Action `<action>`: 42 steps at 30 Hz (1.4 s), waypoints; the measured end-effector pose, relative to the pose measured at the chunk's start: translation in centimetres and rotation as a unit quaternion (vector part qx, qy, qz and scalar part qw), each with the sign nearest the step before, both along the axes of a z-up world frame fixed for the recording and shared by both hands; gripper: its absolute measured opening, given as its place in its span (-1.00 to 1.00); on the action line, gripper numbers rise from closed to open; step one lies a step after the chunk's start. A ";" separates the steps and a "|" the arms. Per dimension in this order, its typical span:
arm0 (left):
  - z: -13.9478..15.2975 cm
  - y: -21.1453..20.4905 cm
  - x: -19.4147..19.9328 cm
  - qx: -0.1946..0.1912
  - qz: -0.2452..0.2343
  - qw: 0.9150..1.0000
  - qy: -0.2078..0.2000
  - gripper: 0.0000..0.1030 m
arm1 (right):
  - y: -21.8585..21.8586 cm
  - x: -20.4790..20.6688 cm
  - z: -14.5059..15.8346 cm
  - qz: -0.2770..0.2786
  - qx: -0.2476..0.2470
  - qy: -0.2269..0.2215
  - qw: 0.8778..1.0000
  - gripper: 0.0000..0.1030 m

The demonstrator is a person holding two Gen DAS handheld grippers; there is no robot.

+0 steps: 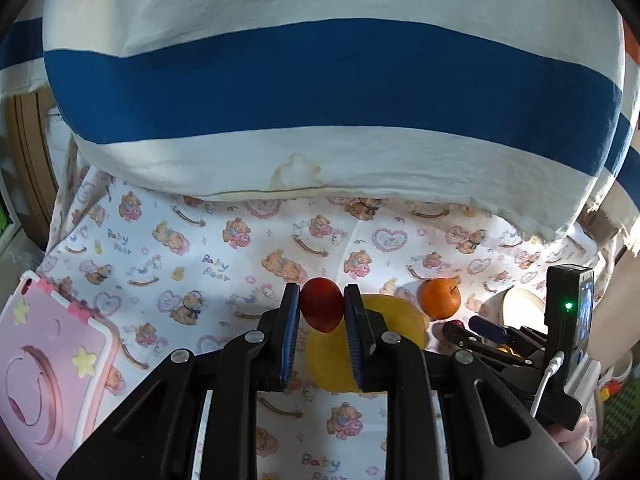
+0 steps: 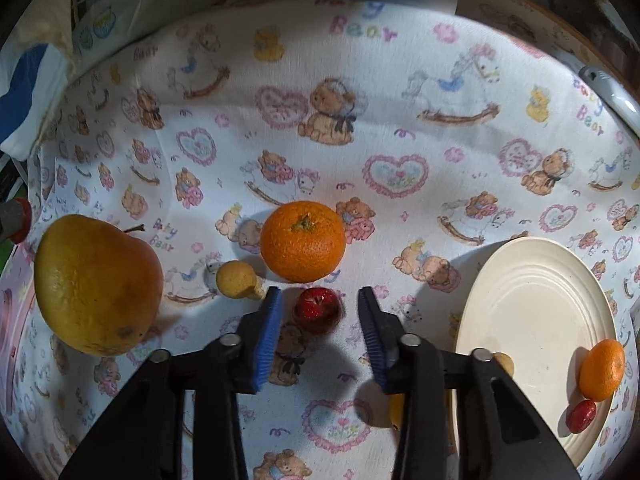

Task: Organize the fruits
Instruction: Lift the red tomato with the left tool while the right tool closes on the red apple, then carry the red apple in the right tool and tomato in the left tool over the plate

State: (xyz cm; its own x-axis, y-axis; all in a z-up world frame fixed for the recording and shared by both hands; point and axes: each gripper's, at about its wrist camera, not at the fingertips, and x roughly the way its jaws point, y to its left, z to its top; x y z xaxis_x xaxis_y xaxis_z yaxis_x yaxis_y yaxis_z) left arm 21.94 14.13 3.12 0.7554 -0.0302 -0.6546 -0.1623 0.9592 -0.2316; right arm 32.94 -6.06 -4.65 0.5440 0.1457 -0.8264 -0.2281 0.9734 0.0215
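The small glossy red fruit (image 2: 318, 310) sits on the desk's white cloth printed with teddy bears (image 2: 400, 128), just in front of the big dimpled orange (image 2: 303, 241) and between the blue pads of the right claw (image 2: 320, 300), which stands released around it: there is a visible gap on each side, so nothing is gripped yet. A second small red fruit (image 1: 322, 309) is already clenched between the pads of the left claw (image 1: 322, 306), held above the large yellow pear-like fruit (image 1: 360, 344). Off to the right the cream ribbed plate (image 2: 532, 320) carries a small mandarin (image 2: 603, 368) and a little red fruit (image 2: 581, 416) (likely the sorting spot). A small tan round fruit (image 2: 237, 279) lies just beside the right claw's left finger.

The risks, as I judge them: the red fruit is round and slick, so an off-centre squeeze could squirt it out toward the orange. The left finger could also nudge the tan fruit while closing. The soft cloth may bunch under the fingertips.
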 end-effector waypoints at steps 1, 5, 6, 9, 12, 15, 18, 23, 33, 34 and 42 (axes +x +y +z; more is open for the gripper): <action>0.0 -0.1 0.0 0.004 0.000 1.000 -0.002 -0.59 | 0.0 0.0 -0.1 0.000 -0.001 0.001 1.000 -0.29; -0.3 0.0 0.2 0.001 0.001 1.000 0.003 -0.59 | 0.0 -0.1 -0.4 -0.001 -0.001 0.004 1.000 -0.46; -0.3 0.1 0.2 0.003 0.002 1.000 0.002 -0.59 | -0.2 -0.3 -0.3 -0.008 0.001 -0.001 1.000 -0.46; 0.0 0.0 0.0 0.006 0.004 1.000 -0.005 -0.59 | -0.8 -1.1 0.3 -0.007 0.015 -0.011 1.000 -0.46; 0.8 -0.2 -0.7 0.008 -0.001 1.000 -0.020 -0.59 | -1.7 -2.3 1.5 -0.006 0.024 -0.021 0.999 -0.46; 1.7 -1.0 -1.5 0.019 -0.007 0.999 -0.036 -0.59 | -2.7 -4.0 2.8 0.001 0.031 -0.032 0.999 -0.46; 2.6 -2.0 -2.4 0.028 -0.021 0.998 -0.054 -0.59 | -3.7 -5.6 3.9 0.002 0.036 -0.048 0.998 -0.46; 4.3 -3.5 -4.3 0.041 -0.036 0.994 -0.091 -0.59 | -5.3 -8.8 6.5 -0.001 0.036 -0.088 0.995 -0.46; 5.3 -9.0 -6.9 0.067 -0.121 0.982 -0.125 -0.59 | -11.3 -14.3 10.9 -0.039 0.076 -0.166 0.982 -0.46; 5.2 -9.7 -7.1 0.069 -0.130 0.981 -0.125 -0.59 | -12.0 -14.9 11.2 -0.049 0.076 -0.178 0.980 -0.46; 5.3 -13.9 -9.6 0.077 -0.181 0.970 -0.143 -0.59 | -16.4 -17.7 12.4 -0.089 0.084 -0.235 0.964 -0.46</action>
